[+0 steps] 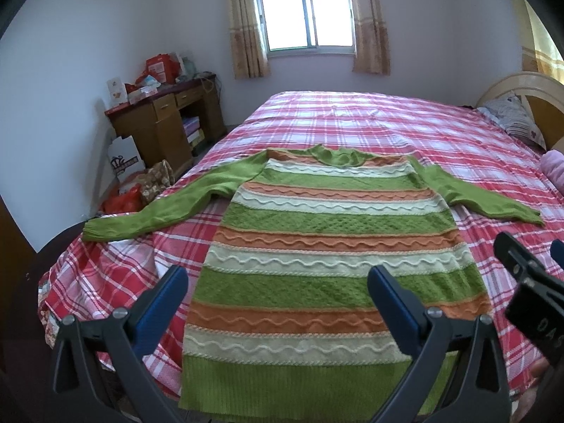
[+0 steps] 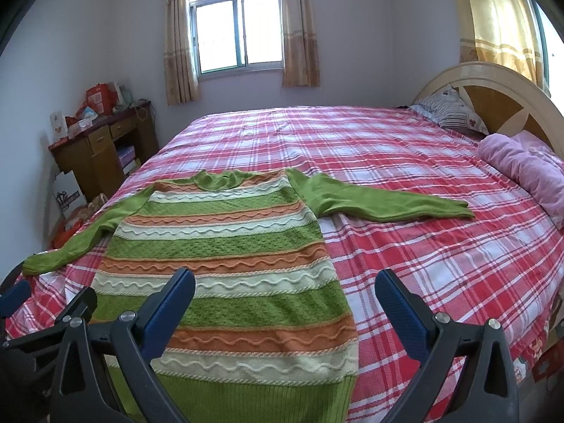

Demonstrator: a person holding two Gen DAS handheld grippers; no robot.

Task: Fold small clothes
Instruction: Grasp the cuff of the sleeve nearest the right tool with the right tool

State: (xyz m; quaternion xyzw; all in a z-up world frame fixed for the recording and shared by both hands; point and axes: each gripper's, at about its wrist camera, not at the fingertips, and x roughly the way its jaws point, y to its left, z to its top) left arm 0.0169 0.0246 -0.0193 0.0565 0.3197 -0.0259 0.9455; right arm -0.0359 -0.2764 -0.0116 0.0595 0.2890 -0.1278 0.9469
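Sweater (image 1: 324, 246) spread flat on bed (image 1: 387, 123); both tools held wide apart, empty. Sleeve bunching risked if single layer pinched.

Striped sweater (image 2: 225, 257) flat on plaid bed (image 2: 423, 246), sleeves spread, right tongs (image 2: 283, 282) wide apart above hem

Soft daylight enters through the blown-out window (image 1: 306, 14) on the far wall — shadows faint, focus sharp, fisheye bending walls, corners vignetted black.

Striped green sweater (image 1: 317, 246), flat, sleeves spread
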